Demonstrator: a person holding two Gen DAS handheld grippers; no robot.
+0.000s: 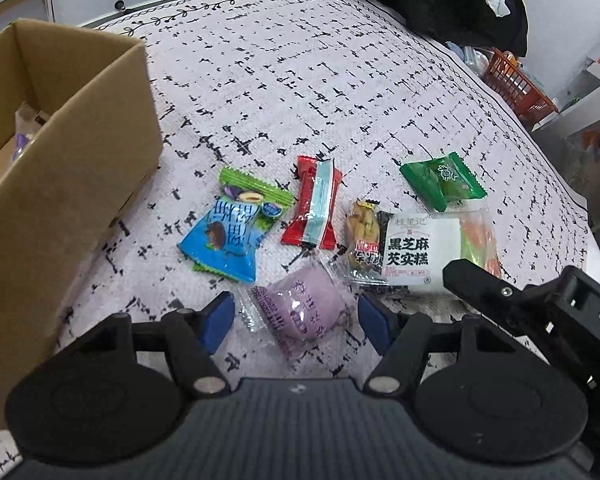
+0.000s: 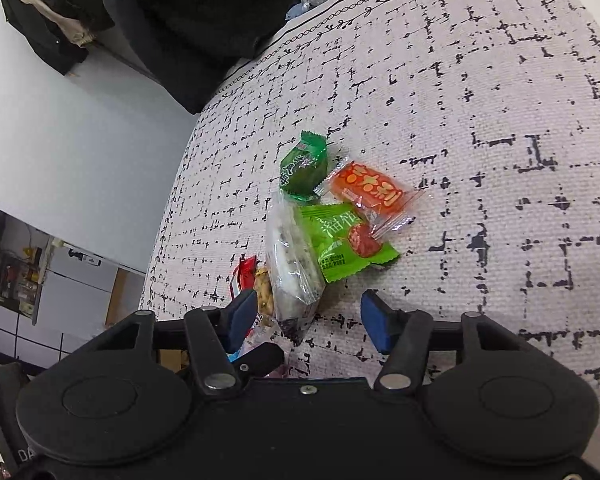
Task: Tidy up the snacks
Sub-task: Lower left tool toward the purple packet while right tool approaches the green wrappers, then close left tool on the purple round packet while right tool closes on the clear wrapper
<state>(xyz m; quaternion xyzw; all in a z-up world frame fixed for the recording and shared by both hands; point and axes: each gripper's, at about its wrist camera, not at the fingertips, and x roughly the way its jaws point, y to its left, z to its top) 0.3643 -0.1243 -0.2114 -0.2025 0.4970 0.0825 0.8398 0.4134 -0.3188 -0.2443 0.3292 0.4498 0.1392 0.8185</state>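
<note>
The white black-flecked woven tablecloth (image 1: 300, 80) looks coarse and matt. The brown corrugated cardboard box (image 1: 100, 152) is dull paperboard. The round purple pastry in clear crinkly film (image 1: 304, 308) and red glossy foil packet (image 1: 312, 204) shine; the orange basket (image 1: 516, 80) is probably plastic.

My right gripper (image 1: 484, 284) covers a corner of the white cake pack (image 1: 420, 256) and part of the orange pack (image 1: 480, 236) behind it. The box (image 1: 80, 160) runs off the left edge, and its wall hides most of what's inside. In my right view, the peanut pack (image 2: 263, 298) is half hidden behind a fingertip (image 2: 242, 314).
</note>
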